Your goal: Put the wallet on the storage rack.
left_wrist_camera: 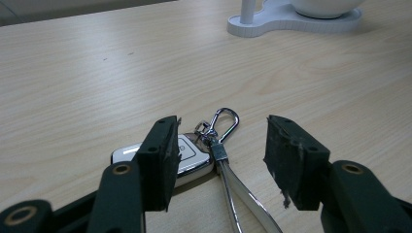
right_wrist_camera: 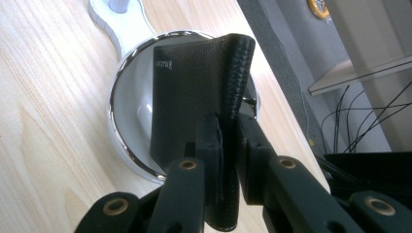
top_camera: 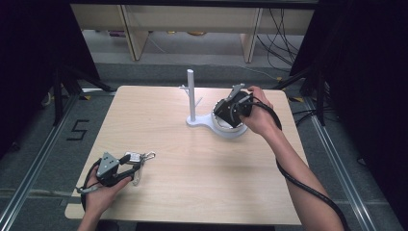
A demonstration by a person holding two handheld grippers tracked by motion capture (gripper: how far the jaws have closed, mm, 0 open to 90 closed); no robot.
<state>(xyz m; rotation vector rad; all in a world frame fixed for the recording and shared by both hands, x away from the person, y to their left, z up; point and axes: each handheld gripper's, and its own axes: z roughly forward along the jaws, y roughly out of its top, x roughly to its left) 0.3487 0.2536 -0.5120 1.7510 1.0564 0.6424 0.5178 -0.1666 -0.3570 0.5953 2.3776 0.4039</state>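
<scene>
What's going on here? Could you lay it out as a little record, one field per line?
Setting: light wooden table, a person holding a gripper in each hand
Right gripper: shut on a black leather wallet, held over a white bowl
Bowl: sits on the white stand with an upright post, at the far side of the table
Left gripper: open, low over the table near the front left
Between its jaws: car key fob with a silver clip and strap, lying on the table, not gripped

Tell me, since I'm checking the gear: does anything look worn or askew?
The left gripper pads look frayed, with ragged edges. Otherwise the key fob lies flat and the wallet sits upright over the bowl.
</scene>
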